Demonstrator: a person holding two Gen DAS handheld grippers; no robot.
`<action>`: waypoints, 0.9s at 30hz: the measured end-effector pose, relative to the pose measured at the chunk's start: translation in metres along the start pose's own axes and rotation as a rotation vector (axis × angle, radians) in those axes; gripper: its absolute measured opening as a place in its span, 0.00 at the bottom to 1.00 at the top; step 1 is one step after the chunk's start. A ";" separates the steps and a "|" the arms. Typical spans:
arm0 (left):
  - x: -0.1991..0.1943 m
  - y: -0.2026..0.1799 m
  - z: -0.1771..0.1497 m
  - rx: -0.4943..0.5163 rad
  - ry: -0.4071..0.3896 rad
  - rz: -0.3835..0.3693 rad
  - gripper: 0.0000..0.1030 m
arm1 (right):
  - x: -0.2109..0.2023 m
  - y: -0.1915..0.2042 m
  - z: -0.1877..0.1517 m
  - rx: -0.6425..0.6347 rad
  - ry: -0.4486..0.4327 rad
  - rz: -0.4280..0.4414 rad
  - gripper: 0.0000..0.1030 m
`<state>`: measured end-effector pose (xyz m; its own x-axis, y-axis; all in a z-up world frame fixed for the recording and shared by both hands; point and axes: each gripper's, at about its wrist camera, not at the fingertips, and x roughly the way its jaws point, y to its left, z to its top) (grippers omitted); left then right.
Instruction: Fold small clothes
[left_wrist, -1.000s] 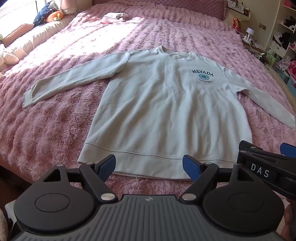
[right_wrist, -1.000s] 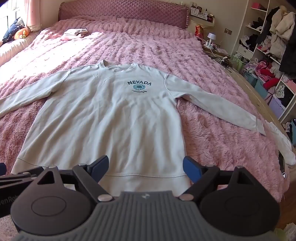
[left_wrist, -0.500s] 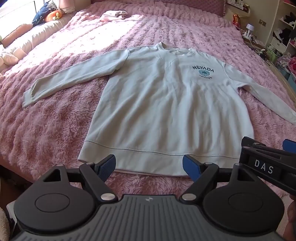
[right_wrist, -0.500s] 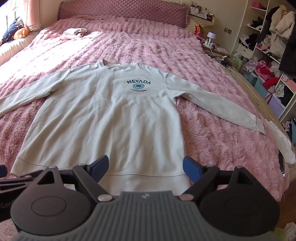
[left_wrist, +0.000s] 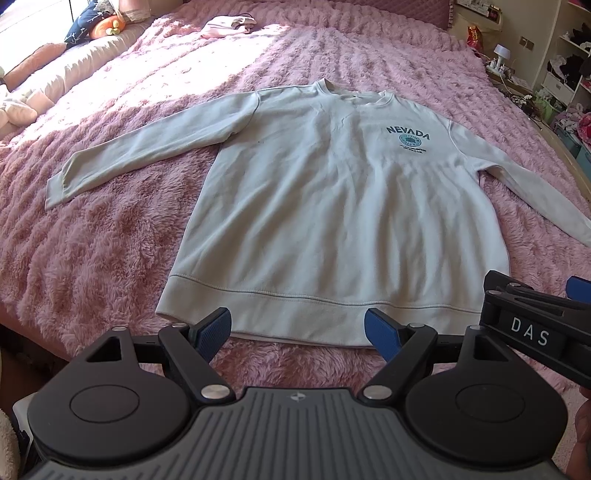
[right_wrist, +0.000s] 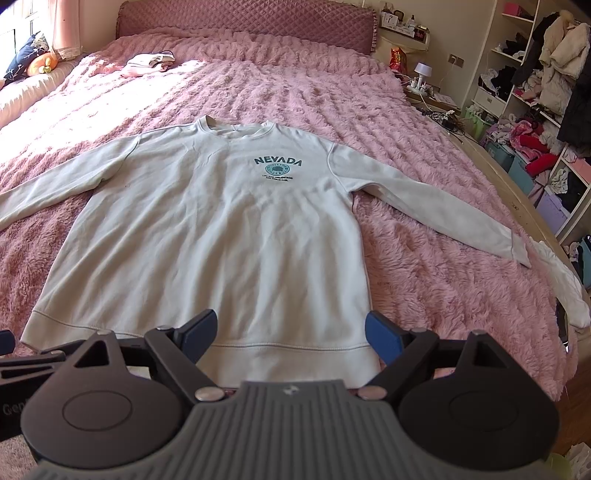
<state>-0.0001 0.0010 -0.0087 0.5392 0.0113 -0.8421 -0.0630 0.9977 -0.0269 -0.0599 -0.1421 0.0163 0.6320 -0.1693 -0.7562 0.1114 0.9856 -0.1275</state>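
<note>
My left gripper (left_wrist: 297, 330) hangs with its blue pads spread wide and nothing between them, just above the hem of the sweatshirt (left_wrist: 332, 206); my right gripper (right_wrist: 291, 332) is spread the same way, empty, over the hem's right corner. The sweatshirt lies flat and face-up on the pink blanket (left_wrist: 110, 236), collar away from me, both sleeves stretched out sideways. My worry is the plush pile: if I pinch too deep at the hem I expect to catch blanket fibres with the cloth, and the whole layer would drag; pinching only the top layer would let the back lag and bunch. Only the left view shows the left cuff (left_wrist: 57, 188); only the right view shows the right cuff (right_wrist: 517, 249) near the bed's edge, beside a white garment (right_wrist: 561, 284).
</note>
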 end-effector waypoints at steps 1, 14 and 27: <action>0.000 0.000 0.000 0.000 0.000 -0.001 0.93 | 0.000 0.000 0.001 0.000 0.000 0.000 0.81; 0.002 0.000 0.000 0.001 0.006 0.008 0.93 | 0.005 -0.003 -0.007 0.000 0.004 -0.002 0.81; 0.003 0.000 0.001 0.004 0.010 0.006 0.93 | 0.008 -0.003 -0.008 -0.001 0.005 -0.001 0.81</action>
<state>0.0022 0.0015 -0.0104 0.5305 0.0169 -0.8475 -0.0627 0.9978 -0.0193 -0.0617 -0.1467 0.0059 0.6282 -0.1706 -0.7591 0.1111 0.9853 -0.1295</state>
